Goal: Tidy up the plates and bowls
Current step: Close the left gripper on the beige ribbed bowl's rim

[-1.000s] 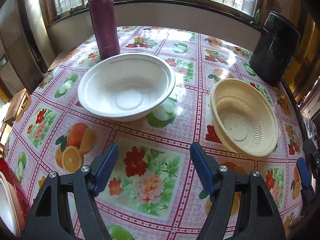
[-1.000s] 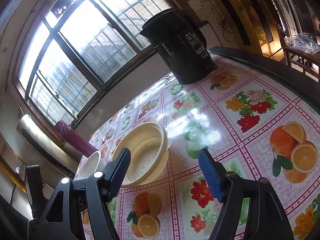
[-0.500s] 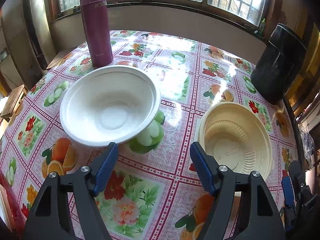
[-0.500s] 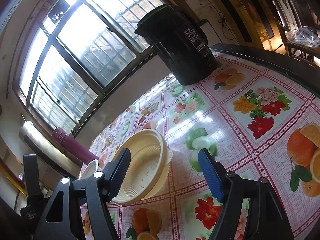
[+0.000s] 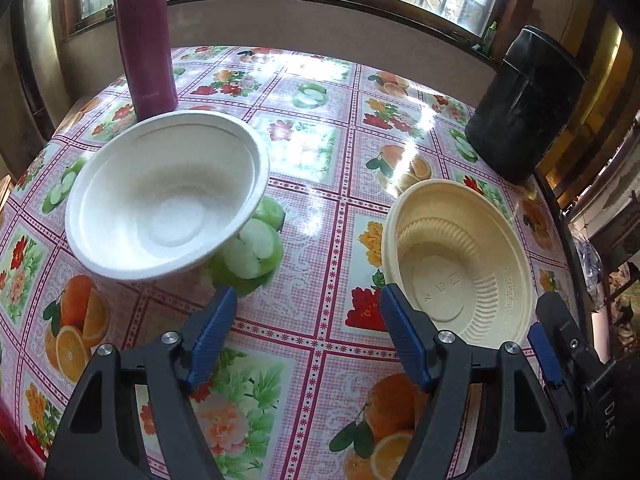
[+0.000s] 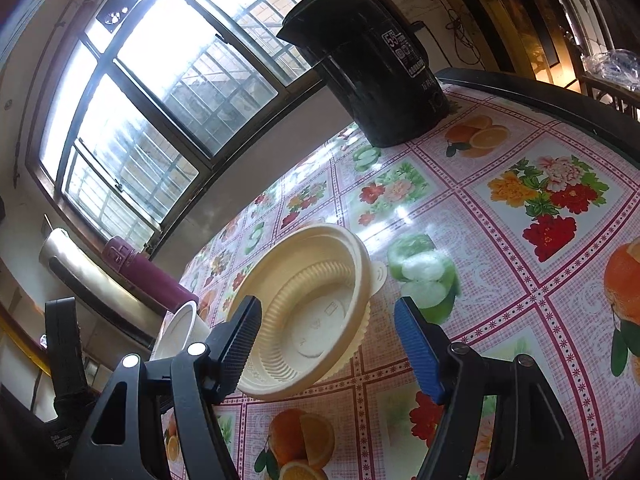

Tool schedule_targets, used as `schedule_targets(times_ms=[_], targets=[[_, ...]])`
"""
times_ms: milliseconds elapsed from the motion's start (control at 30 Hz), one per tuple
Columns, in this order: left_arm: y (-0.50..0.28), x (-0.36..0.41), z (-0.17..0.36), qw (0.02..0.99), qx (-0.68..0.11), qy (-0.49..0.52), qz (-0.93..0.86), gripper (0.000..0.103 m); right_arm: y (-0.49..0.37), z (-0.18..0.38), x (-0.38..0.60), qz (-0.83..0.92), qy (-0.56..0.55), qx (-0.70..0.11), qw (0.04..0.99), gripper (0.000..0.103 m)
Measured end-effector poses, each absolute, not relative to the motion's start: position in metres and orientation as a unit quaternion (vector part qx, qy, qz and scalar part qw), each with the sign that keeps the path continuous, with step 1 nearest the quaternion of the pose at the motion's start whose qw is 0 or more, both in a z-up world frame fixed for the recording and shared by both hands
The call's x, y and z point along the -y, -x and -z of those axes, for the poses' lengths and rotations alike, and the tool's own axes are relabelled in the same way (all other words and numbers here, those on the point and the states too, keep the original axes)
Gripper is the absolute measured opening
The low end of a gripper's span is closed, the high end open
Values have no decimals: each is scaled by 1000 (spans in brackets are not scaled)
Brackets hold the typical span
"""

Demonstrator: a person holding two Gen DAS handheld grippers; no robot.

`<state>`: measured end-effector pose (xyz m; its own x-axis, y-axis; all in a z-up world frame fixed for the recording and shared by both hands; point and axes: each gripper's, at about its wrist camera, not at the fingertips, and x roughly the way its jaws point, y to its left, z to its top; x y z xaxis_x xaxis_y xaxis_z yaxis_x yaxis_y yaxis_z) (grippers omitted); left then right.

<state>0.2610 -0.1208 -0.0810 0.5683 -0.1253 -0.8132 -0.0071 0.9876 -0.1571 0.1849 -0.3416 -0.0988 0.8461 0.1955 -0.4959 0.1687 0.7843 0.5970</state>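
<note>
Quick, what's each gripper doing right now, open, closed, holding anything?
Left gripper: open, holding nothing.
Right gripper: open, holding nothing, at the cream bowl.

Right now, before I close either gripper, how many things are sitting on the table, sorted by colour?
White: 1, the white bowl
Cream: 1, the cream ribbed bowl
Maroon: 1, the maroon thermos flask
Black: 1, the black kettle
Total: 4 on the floral tablecloth. Left gripper and right gripper are both open and empty.
</note>
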Motion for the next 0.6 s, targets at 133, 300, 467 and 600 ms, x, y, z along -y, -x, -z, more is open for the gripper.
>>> schedule_targets(times_ms=[133,300,467,600], targets=[[-261,129,85,880,-468,60,44,74,-184,100,345,13,-324,-280,904,56],[-261,130,87,877,-473,62,54,74,-189,104,347,36,-311,-298,902,20],[-267,119,85,866,-487,89,69,74,-188,104,347,37,-311,-303,900,17],[-273,104,85,852,-502,128,74,74,-187,100,345,24,-310,-310,898,16]])
